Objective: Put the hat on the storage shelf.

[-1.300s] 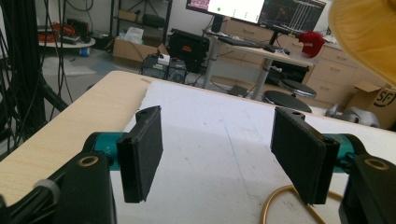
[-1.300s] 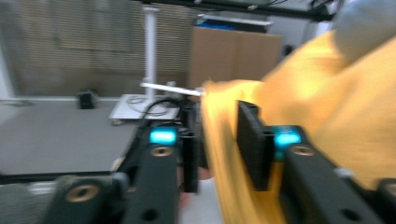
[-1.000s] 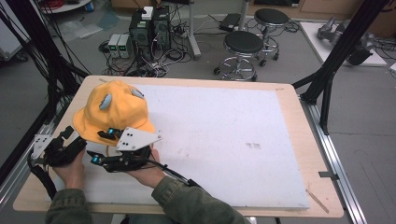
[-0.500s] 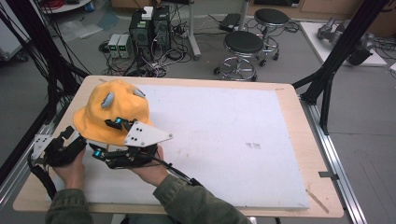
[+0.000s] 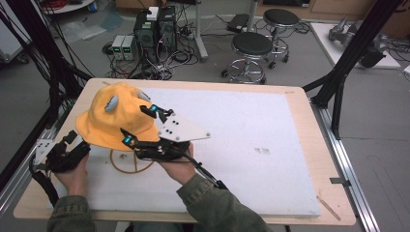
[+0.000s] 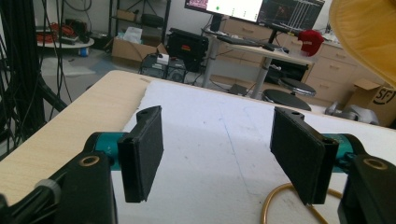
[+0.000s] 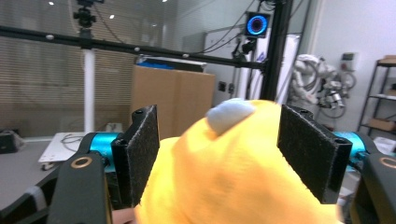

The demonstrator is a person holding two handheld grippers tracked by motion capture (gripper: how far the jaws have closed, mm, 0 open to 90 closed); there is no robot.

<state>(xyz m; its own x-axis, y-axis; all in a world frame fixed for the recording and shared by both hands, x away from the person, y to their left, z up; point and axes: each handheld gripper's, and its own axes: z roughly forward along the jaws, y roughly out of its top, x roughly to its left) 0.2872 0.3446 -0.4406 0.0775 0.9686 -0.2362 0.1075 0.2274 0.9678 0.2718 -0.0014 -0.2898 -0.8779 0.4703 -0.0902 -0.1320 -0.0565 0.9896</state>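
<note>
High view, yellow hat (image 5: 113,123) with grey ears, right gripper (image 5: 140,124) fingers opening around it, left gripper (image 6: 217,156) fingers apart.

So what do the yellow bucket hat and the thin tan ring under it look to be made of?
The yellow bucket hat looks like soft matte fabric: it folds and sags. The thin tan ring looks like smooth wood or rattan, judging by its colour and stiff curve; which one is unclear.

Olive-green sleeves; black grippers (image 5: 138,126) with teal fittings, brass rivets, grey perforated three-cornered plate (image 5: 180,128), black trailing cables.
</note>
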